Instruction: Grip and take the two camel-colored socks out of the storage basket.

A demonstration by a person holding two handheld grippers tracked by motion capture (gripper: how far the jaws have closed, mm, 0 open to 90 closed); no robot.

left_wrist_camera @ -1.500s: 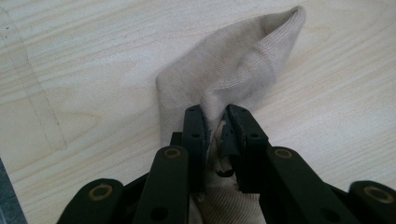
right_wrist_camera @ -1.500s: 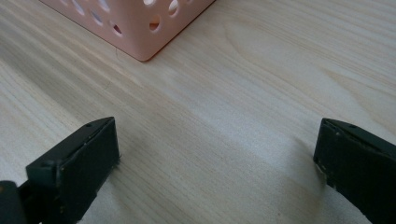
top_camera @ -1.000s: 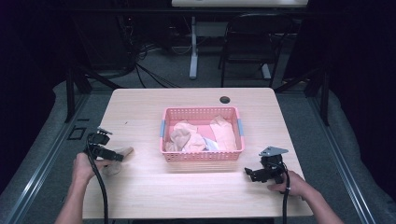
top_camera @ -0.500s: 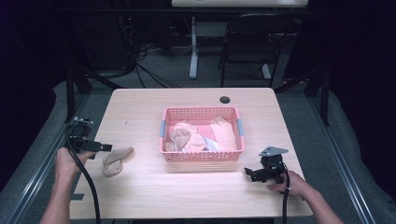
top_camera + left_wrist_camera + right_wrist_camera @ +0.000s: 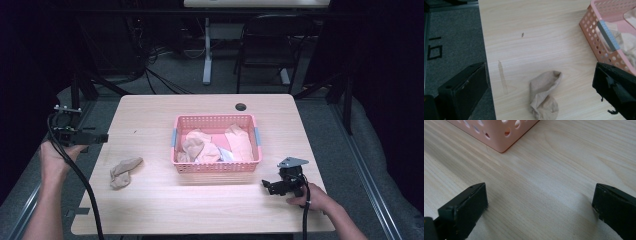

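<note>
The basket (image 5: 216,145) hides most of its clothes — only their tops show. Your left gripper (image 5: 75,135) hangs raised off the bench's (image 5: 150,200) left edge, fingers just opened wide, empty; the sock (image 5: 125,171) lies crumpled below. Your right gripper (image 5: 272,186) rests low, near-right — fingers spread, empty.

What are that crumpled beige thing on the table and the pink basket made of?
The beige sock looks like thin, matte knit fabric: it lies limp and creased. The pink basket seems to be molded plastic, smooth with a slight sheen and rows of punched round holes.
</note>
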